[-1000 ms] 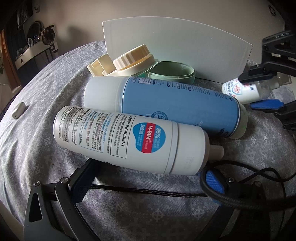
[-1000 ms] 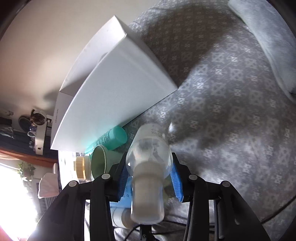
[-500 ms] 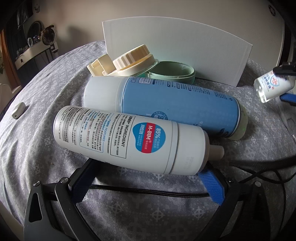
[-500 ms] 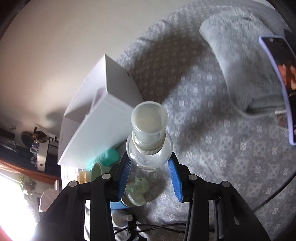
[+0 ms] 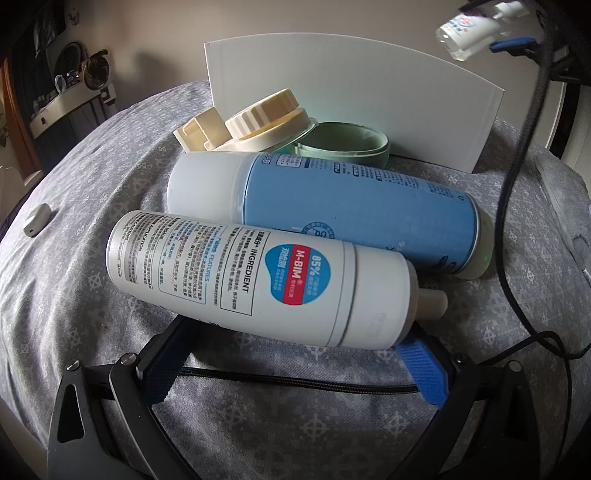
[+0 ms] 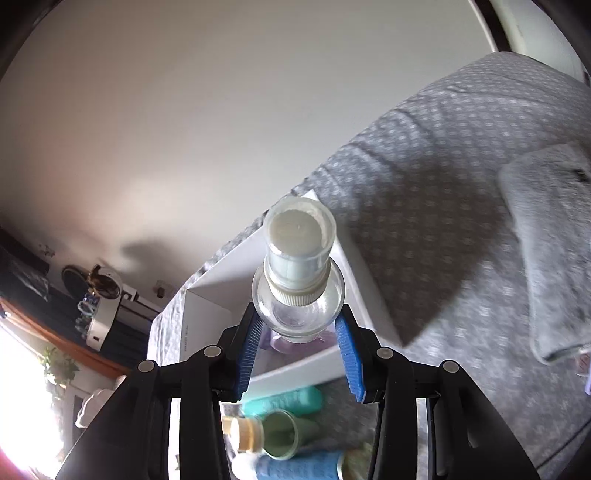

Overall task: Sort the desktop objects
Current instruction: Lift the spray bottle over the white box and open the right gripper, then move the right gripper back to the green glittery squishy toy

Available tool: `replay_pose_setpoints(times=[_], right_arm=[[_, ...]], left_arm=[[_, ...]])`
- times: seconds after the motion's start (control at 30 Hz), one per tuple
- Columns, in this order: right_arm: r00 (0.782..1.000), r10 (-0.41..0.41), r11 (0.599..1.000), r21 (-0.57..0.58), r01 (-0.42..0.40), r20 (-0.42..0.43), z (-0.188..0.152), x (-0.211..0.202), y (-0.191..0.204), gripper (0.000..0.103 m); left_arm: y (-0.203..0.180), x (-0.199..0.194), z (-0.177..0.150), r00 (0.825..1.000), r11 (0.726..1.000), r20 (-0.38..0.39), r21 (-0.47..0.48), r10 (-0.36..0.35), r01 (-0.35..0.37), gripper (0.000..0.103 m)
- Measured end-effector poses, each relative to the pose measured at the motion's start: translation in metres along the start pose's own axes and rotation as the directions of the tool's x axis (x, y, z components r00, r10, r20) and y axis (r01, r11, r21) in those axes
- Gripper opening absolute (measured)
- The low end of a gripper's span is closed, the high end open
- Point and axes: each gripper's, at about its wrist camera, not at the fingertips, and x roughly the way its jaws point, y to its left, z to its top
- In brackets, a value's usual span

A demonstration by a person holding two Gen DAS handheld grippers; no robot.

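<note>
My right gripper (image 6: 299,354) is shut on a small clear bottle (image 6: 299,273) with a clear cap, held high above the white box (image 6: 207,295). The same bottle (image 5: 469,29) shows at the top right of the left wrist view. My left gripper (image 5: 295,354) is open, low on the grey cloth, its fingers either side of a white spray can (image 5: 251,277) lying on its side. A blue and white can (image 5: 354,210) lies just behind that. A cream lid (image 5: 266,118) and a green cup (image 5: 343,147) lie by the box wall (image 5: 351,96).
A grey patterned cloth (image 5: 74,295) covers the surface. A black cable (image 5: 517,184) hangs down at the right. A folded grey towel (image 6: 546,251) lies at the right. A small white object (image 5: 37,219) sits at the far left. A teal tube (image 6: 284,402) lies beside the box.
My right gripper has lifted the small clear bottle off the cloth and carried it up over the white box. My left gripper and the cans have stayed still.
</note>
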Motion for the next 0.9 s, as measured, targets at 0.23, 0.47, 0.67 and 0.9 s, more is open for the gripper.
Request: replay_pose_setpoints(times=[0.23,0.47,0.67,0.9], right_arm=[[0.994,-0.028,0.999,-0.033,0.024,-0.107,-0.005,0.079,0.028,0.038],[0.985,-0.130,0.973,-0.205,0.104,-0.117,-0.018,0.100,0.068,0.056],[0.993,-0.103,0.961,-0.265,0.082,-0.064,-0.020,0.061,0.060,0.079],[0.986,-0.110,0.947,-0.314,0.066,-0.122,-0.059,0.007,-0.011,0.079]], left_arm=[[0.000,0.000,0.000,1.000,1.000,0.000,0.000,0.000,0.000,0.103],[0.000,0.000,0.000,1.000,1.000,0.000,0.000,0.000,0.000,0.103],[0.000,0.000,0.000,1.000,1.000,0.000,0.000,0.000,0.000,0.103],[0.000,0.000,0.000,1.000,1.000,0.000,0.000,0.000,0.000,0.103]])
